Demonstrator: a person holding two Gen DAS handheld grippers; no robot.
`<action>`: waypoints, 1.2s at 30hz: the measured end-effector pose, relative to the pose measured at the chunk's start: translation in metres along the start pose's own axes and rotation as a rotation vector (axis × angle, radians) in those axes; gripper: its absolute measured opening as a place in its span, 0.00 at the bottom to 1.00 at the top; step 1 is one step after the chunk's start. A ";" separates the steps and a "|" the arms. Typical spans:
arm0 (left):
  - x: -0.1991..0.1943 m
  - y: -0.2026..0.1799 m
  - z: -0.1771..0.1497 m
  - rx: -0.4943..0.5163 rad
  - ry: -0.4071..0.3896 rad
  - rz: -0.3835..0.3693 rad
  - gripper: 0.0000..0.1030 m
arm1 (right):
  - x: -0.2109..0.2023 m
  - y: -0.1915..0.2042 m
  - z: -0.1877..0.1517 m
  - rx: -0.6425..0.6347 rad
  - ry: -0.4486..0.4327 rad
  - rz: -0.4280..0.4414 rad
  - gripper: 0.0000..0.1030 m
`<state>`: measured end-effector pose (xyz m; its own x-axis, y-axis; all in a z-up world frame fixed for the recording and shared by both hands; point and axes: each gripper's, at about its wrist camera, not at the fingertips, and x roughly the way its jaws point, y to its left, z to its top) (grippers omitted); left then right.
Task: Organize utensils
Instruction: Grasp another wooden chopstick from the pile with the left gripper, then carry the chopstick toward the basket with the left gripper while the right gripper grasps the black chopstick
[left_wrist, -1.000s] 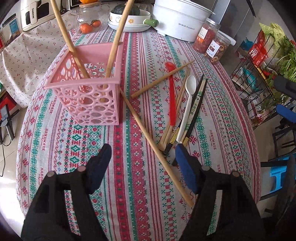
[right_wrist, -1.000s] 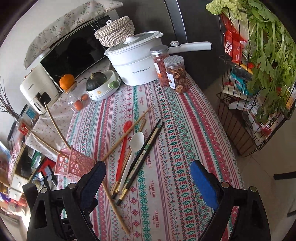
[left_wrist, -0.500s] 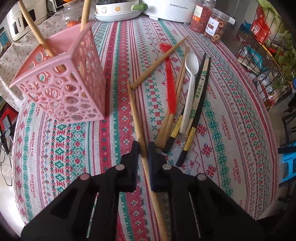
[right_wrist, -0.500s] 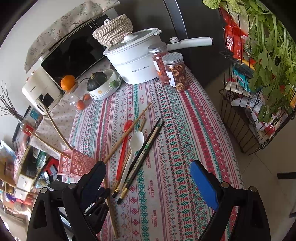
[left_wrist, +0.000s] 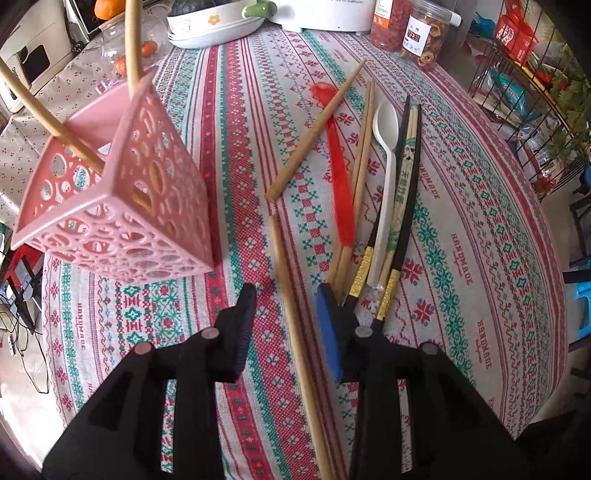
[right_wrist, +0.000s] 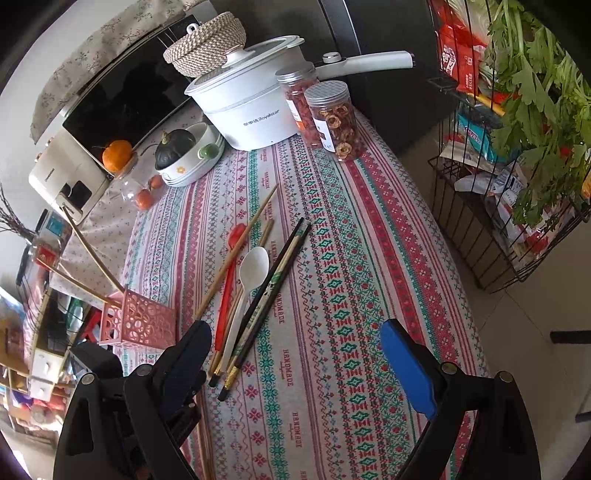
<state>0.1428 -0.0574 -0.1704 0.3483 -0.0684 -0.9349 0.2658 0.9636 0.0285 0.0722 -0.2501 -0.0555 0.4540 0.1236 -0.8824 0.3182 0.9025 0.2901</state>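
A pink perforated holder (left_wrist: 114, 206) stands at the left with two long wooden chopsticks (left_wrist: 44, 114) in it; it also shows in the right wrist view (right_wrist: 138, 323). My left gripper (left_wrist: 286, 321) is open, low over the cloth, its fingers on either side of a long wooden chopstick (left_wrist: 295, 325) that lies flat. Right of it lie another wooden chopstick (left_wrist: 314, 129), a red spoon (left_wrist: 340, 184), a white spoon (left_wrist: 386, 177) and black chopsticks (left_wrist: 402, 221). My right gripper (right_wrist: 295, 354) is open and empty above the table's near edge.
A white pot (right_wrist: 247, 107), two jars (right_wrist: 332, 118), a bowl stack with a squash (right_wrist: 184, 151) and a glass jar of oranges (right_wrist: 142, 188) stand at the far end. A wire rack with greens (right_wrist: 517, 147) is off the table's right.
My left gripper was shut on the long chopstick half a second ago and has opened. The chopstick lies between its fingers. The right gripper has barely moved.
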 end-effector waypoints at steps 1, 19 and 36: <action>0.004 0.001 0.000 -0.003 0.025 0.000 0.30 | 0.000 -0.001 0.000 0.000 0.000 -0.002 0.91; -0.135 0.038 -0.034 0.067 -0.318 -0.169 0.07 | 0.055 -0.016 0.014 0.049 0.093 -0.058 0.91; -0.163 0.069 -0.022 -0.002 -0.429 -0.293 0.07 | 0.146 -0.001 0.033 0.147 0.178 0.015 0.12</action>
<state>0.0846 0.0260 -0.0235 0.5968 -0.4346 -0.6745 0.4060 0.8886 -0.2133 0.1659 -0.2462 -0.1724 0.3100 0.2192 -0.9251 0.4359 0.8319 0.3433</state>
